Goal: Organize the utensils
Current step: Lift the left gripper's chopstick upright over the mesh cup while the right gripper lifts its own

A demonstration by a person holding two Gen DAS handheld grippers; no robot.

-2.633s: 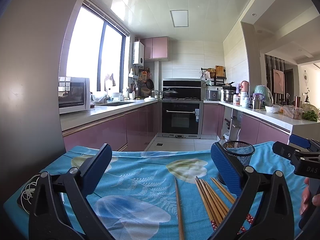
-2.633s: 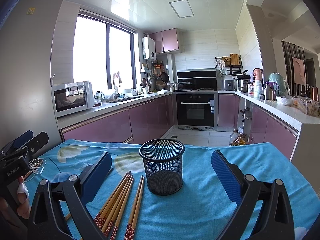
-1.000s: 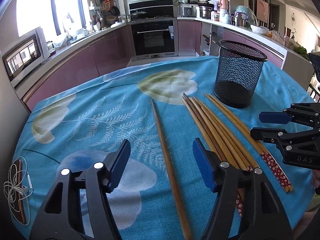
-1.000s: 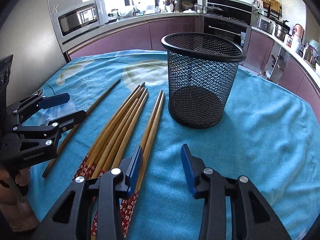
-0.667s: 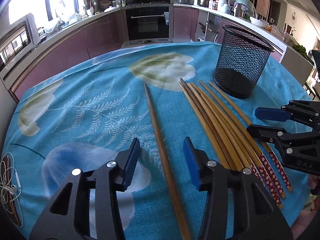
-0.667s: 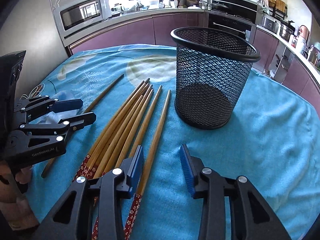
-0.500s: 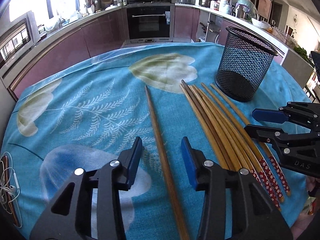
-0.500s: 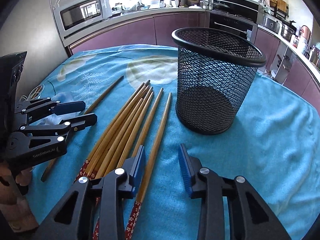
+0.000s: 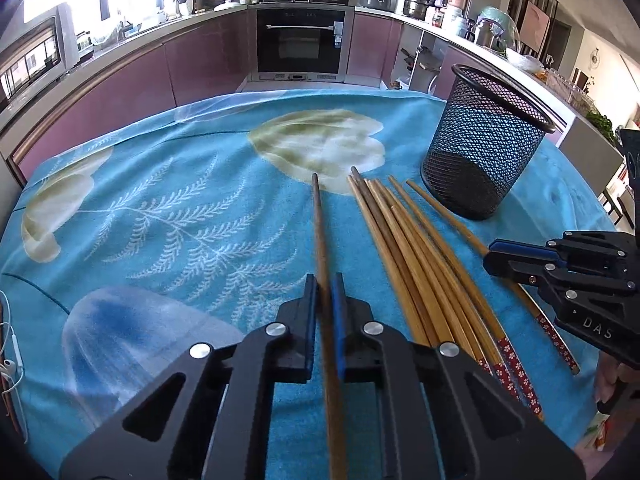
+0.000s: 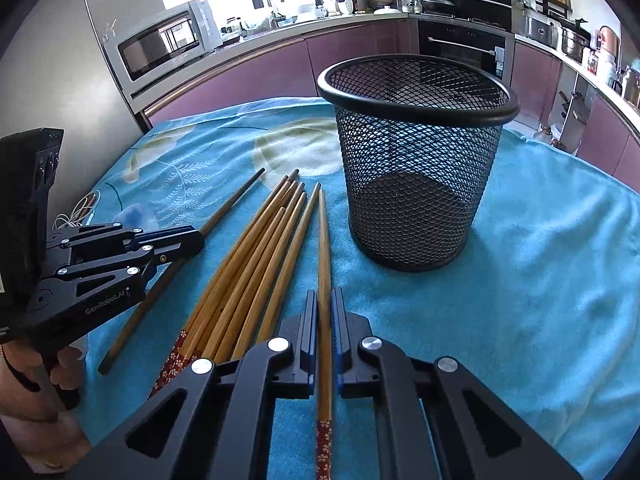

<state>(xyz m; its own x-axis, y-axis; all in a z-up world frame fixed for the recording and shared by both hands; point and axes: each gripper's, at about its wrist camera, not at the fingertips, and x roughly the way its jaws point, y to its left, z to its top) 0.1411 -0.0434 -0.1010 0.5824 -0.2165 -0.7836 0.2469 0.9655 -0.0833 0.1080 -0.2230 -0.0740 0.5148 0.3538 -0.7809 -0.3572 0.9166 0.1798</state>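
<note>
So both claws have just finished closing and each is pinching 1 chopstick: the left gripper (image 9: 325,292) has the dark lone chopstick (image 9: 319,224) between its blue pads, and the right gripper (image 10: 325,308) has clamped the chopstick nearest the cup (image 10: 323,248), the one with the red flowered end. Both sticks look flat on the blue floral tablecloth (image 10: 540,280), not yet lifted as far as I can tell. The rest of the chopstick bundle (image 10: 256,264) lies between the 2 held ones, and the black mesh cup (image 10: 416,168) stands upright just right of the bundle, apparently empty. My take on doing this bit well: lift straight up first so the held sticks don't drag the bundle around. Both grips look to sit toward the handle end, so the long thin end will want to droop or swing; go slow. Then tip each stick upright and drop it over the rim 1 at a time, since the cup looks light and a sideways knock could tip it.
</note>
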